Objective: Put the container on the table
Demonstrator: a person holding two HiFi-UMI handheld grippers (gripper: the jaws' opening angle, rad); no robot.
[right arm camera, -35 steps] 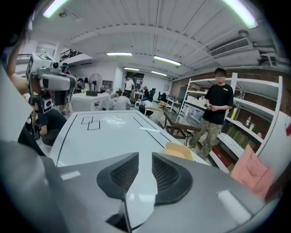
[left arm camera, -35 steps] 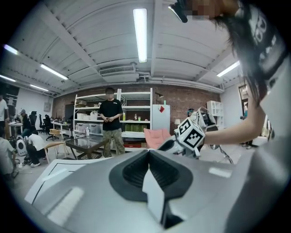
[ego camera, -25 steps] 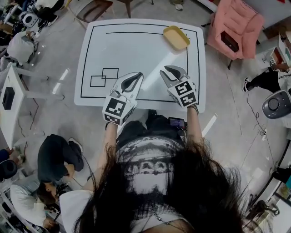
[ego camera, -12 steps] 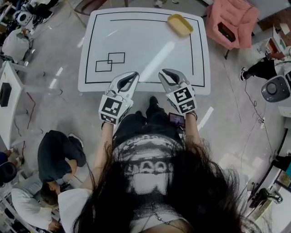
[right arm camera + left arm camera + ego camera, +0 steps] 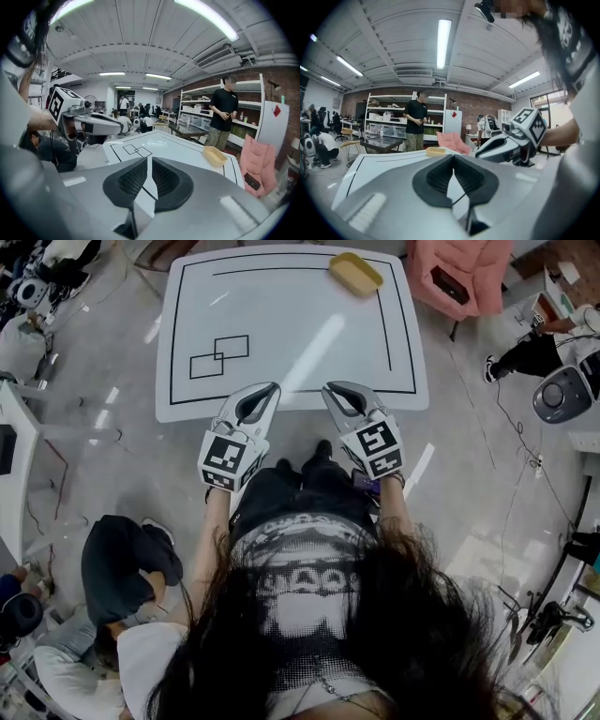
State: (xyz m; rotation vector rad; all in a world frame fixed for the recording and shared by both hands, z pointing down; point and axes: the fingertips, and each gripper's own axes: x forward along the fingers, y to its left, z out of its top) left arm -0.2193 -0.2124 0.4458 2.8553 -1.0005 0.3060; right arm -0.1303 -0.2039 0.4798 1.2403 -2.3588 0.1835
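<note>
A shallow yellow container (image 5: 355, 274), probably light, rigid plastic best pinched by its rim, sits at the worktop's (image 5: 281, 324) far right corner, while the left claw (image 5: 272, 389) is together and empty and the right claw (image 5: 330, 390) is closing on nothing.

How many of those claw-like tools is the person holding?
2. The left gripper, jaws together, and the right gripper, jaws closing with nothing between them, are side by side at the white table's near edge.
</note>
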